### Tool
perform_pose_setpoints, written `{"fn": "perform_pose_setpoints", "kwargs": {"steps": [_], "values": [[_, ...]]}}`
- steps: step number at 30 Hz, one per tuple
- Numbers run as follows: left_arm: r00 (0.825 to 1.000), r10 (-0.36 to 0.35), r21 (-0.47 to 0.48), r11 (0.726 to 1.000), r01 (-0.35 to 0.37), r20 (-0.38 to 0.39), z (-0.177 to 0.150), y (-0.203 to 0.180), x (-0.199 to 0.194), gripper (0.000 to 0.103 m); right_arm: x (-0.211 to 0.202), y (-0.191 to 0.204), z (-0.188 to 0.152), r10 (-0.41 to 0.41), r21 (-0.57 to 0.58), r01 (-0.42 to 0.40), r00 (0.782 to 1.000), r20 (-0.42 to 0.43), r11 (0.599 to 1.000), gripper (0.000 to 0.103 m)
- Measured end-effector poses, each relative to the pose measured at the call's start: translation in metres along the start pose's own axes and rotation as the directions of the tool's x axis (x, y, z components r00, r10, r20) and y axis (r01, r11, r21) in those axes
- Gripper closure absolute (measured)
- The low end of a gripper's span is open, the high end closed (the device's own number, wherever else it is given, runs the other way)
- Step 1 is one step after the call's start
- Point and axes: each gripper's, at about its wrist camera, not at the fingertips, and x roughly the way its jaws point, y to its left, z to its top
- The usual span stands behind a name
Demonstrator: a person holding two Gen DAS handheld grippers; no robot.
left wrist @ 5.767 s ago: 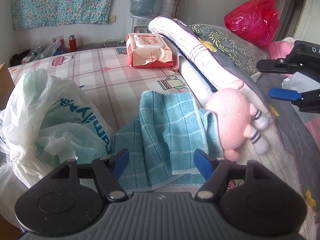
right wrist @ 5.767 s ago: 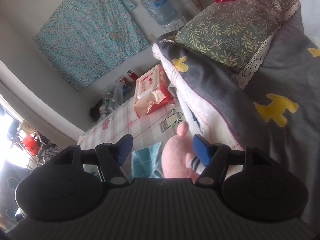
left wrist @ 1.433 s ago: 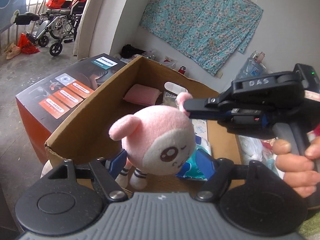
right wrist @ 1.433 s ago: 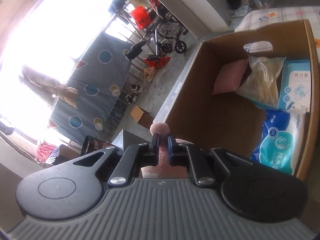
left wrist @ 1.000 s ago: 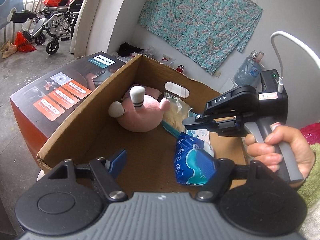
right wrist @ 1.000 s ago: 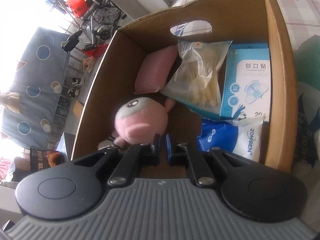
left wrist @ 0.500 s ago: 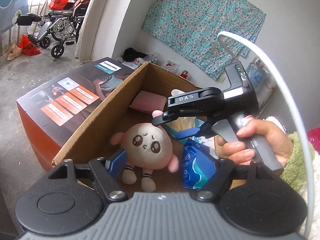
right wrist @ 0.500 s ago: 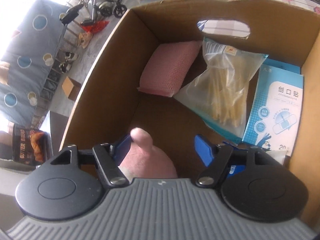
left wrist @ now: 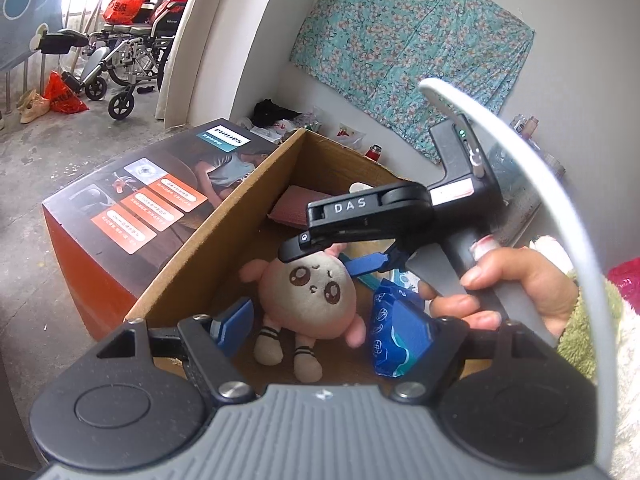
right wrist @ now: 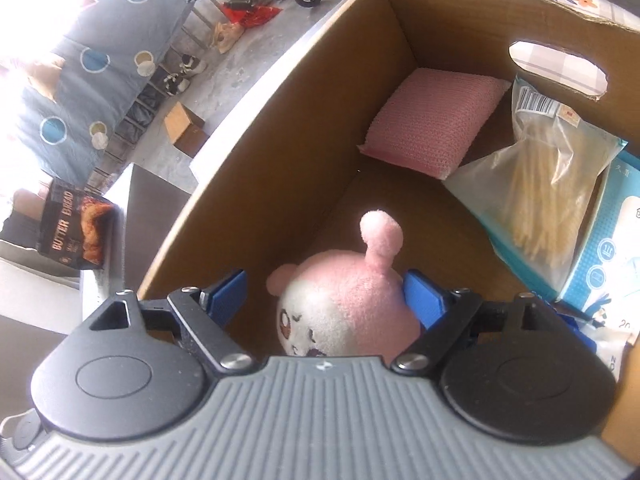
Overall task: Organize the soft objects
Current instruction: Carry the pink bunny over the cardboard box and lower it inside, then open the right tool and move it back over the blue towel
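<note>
A pink plush toy [left wrist: 308, 292] with a drawn face lies on its back on the floor of an open cardboard box [left wrist: 208, 236]. My right gripper [left wrist: 332, 256] is open just above the toy's head; in the right wrist view [right wrist: 324, 292] its blue pads stand either side of the toy [right wrist: 348, 304], not squeezing it. My left gripper [left wrist: 332, 324] is open and empty, hovering over the box's near edge. A folded pink cloth [right wrist: 432, 120] lies in the box's far corner.
The box also holds a clear bag of sticks [right wrist: 548, 176], a light blue carton [right wrist: 612, 248] and a blue wipes pack [left wrist: 396, 328]. A printed orange appliance box [left wrist: 132, 212] stands beside it on the left. A wheelchair [left wrist: 132, 60] stands farther back.
My right gripper carried the plush from the bed into the box, let it go, and has opened around it. The toy now lies face up near the front of the box.
</note>
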Motion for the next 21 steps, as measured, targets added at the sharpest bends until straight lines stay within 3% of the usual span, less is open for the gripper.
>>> {"fn": "perform_pose_setpoints", "kwargs": {"steps": [3, 8, 16, 21], "values": [[1.0, -0.006, -0.01, 1.0, 0.006, -0.005, 0.0, 0.001, 0.001, 0.025, 0.01, -0.003, -0.003, -0.061, 0.002, 0.061, 0.998, -0.023, 0.998, 0.023], [1.0, -0.019, -0.002, 1.0, 0.019, -0.012, 0.0, -0.003, 0.003, 0.025, 0.002, -0.018, -0.007, -0.06, 0.011, 0.06, 0.998, -0.035, 0.998, 0.03], [0.999, -0.034, 0.011, 0.999, 0.035, -0.022, -0.001, -0.008, 0.009, 0.025, -0.026, -0.046, -0.002, -0.121, 0.029, 0.123, 0.991, -0.061, 0.992, 0.026], [0.999, -0.029, 0.016, 0.999, 0.029, -0.021, -0.003, -0.012, 0.009, 0.024, -0.028, -0.045, -0.011, -0.135, 0.042, 0.135, 0.991, 0.0, 0.99, 0.023]]}}
